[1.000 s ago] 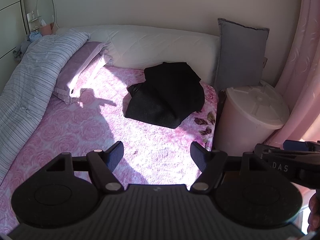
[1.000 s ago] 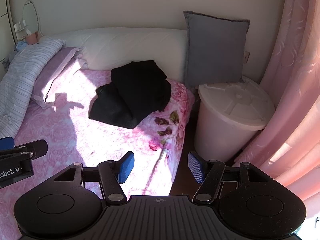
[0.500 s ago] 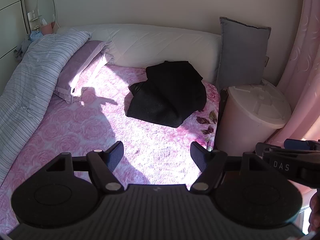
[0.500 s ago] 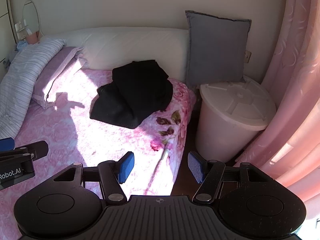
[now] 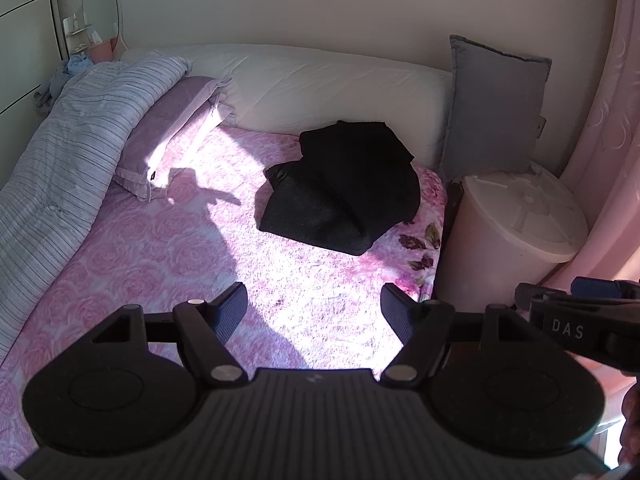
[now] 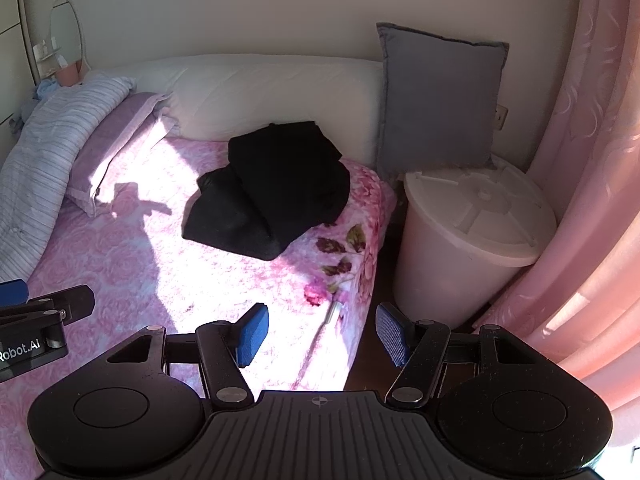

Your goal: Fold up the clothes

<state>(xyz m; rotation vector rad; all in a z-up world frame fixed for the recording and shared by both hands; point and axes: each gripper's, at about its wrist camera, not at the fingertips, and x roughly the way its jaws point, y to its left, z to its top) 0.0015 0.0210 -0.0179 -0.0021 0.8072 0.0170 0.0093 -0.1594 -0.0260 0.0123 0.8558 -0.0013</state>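
A heap of black clothes (image 5: 344, 192) (image 6: 272, 192) lies crumpled on the pink rose-patterned bed (image 5: 160, 256) (image 6: 132, 248), near its far right corner below the white headboard cushion. My left gripper (image 5: 314, 312) is open and empty, hovering over the sunlit bedcover well short of the clothes. My right gripper (image 6: 320, 332) is open and empty too, held over the bed's right edge. Each gripper shows at the edge of the other's view: the right one (image 5: 576, 316) at far right, the left one (image 6: 36, 320) at far left.
A striped grey duvet (image 5: 60, 160) and a lilac pillow (image 5: 168, 132) lie along the bed's left side. A grey cushion (image 6: 440, 96) leans on the wall above a lidded white bin (image 6: 468, 232) beside the bed. Pink curtains (image 6: 592, 160) hang at the right.
Both grippers have drifted slightly, so the black clothes sit a little further right in both views. Both stay open; nothing was touched.
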